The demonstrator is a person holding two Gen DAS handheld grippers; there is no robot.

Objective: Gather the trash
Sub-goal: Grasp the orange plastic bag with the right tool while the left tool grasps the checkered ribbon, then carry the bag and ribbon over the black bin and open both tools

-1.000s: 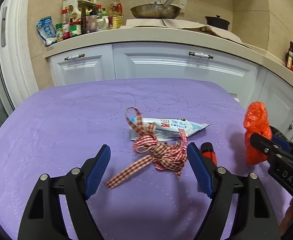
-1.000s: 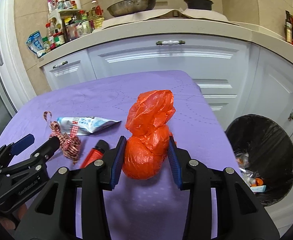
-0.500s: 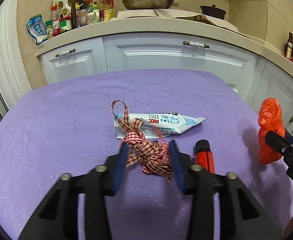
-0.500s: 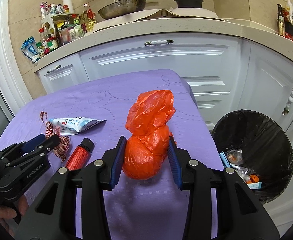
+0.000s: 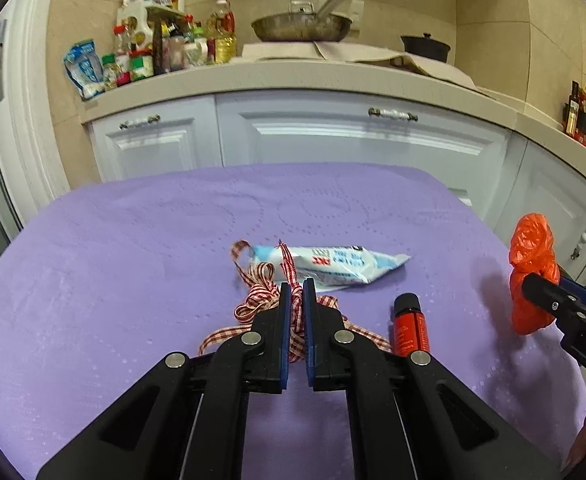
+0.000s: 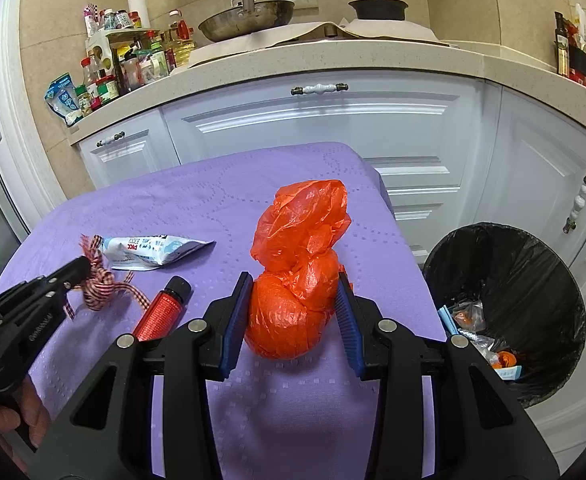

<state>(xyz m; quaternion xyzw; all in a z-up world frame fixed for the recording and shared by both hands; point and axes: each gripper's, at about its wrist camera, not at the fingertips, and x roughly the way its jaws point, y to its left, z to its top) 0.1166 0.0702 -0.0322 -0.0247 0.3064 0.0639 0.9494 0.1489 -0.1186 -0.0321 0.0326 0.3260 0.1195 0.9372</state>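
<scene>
A red-and-white checked ribbon (image 5: pixel 259 280) lies bunched on the purple tablecloth (image 5: pixel 113 280). My left gripper (image 5: pixel 297 286) is closing its jaws the last bit, and the pads pinch the ribbon's knot between them. Behind it lies a blue-and-white wrapper (image 5: pixel 345 266), and to its right a red tube with a black cap (image 5: pixel 409 324). In the right wrist view my right gripper (image 6: pixel 295 278) is shut on a crumpled orange plastic bag (image 6: pixel 301 240), held just above the cloth near the table's right edge. The left gripper (image 6: pixel 81 266) and the ribbon (image 6: pixel 99 280) show at the left there.
A bin with a black liner (image 6: pixel 513 256) stands on the floor right of the table and holds several scraps. White cabinets and a counter with bottles, a pan and a pot run behind the table. A hand (image 6: pixel 25 412) grips the left tool.
My left gripper went from wide open around the ribbon to shut on it. The right gripper kept hold of the orange bag without moving.
</scene>
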